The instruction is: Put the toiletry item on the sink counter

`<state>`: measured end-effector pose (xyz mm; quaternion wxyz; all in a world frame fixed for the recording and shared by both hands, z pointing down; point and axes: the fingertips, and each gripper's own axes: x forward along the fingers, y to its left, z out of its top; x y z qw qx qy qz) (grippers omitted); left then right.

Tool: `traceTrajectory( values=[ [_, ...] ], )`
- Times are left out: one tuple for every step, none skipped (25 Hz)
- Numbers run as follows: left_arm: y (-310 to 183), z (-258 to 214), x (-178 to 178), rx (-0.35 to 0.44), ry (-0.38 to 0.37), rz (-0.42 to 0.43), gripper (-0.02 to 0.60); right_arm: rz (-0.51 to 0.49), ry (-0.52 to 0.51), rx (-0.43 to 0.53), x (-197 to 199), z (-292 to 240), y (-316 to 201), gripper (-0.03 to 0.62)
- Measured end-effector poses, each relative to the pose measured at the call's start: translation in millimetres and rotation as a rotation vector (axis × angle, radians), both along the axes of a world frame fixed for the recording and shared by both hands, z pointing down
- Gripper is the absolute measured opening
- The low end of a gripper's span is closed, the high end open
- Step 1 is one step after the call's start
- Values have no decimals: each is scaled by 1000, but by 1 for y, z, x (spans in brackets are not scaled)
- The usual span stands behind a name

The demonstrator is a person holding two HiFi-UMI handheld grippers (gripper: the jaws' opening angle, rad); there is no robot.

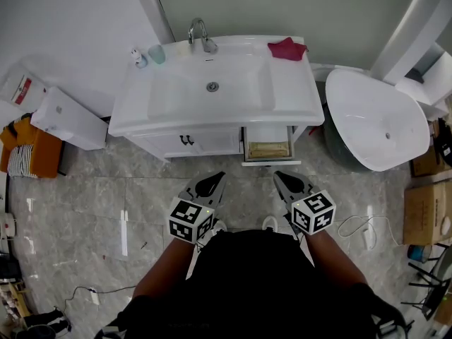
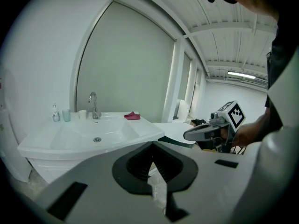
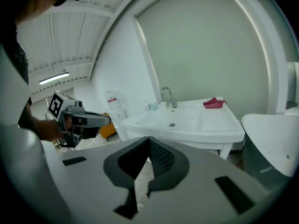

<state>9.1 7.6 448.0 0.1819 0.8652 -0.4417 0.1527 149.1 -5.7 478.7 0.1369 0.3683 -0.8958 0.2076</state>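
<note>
My left gripper (image 1: 214,182) and right gripper (image 1: 286,181), jaws pressed together and empty, side by side before the vanity. A beige item (image 1: 268,150), kind unclear, lies in the open drawer (image 1: 270,162) beneath the sink counter (image 1: 296,94).

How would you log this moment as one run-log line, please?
stage: pre-grasp | left gripper: shut, empty | right gripper: shut, empty | both short of sink counter | drawer: open
</note>
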Motion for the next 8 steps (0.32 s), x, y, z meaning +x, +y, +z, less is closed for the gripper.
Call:
traceTrajectory(
  values=[
    [0,0,0,-2,0,0,5,1,-1,0,0,0,0,3],
    [1,1,0,-4,0,1,5,1,-1,0,0,0,0,3],
    [2,1,1,-3,-1,2,5,2,-1,0,0,0,1,3],
    [2,1,1,-2,-2,3,5,2,-1,1,0,0,1,3],
    [3,1,1,-1,-2,4,5,2,0,1,0,0,2,3],
    [3,1,1,0,-2,4,5,2,0,1,0,0,2,3],
    [3,1,1,1,-2,4,5,2,0,1,0,0,3,3],
    [3,1,1,2,-1,5,5,2,0,2,0,0,3,3]
  ],
)
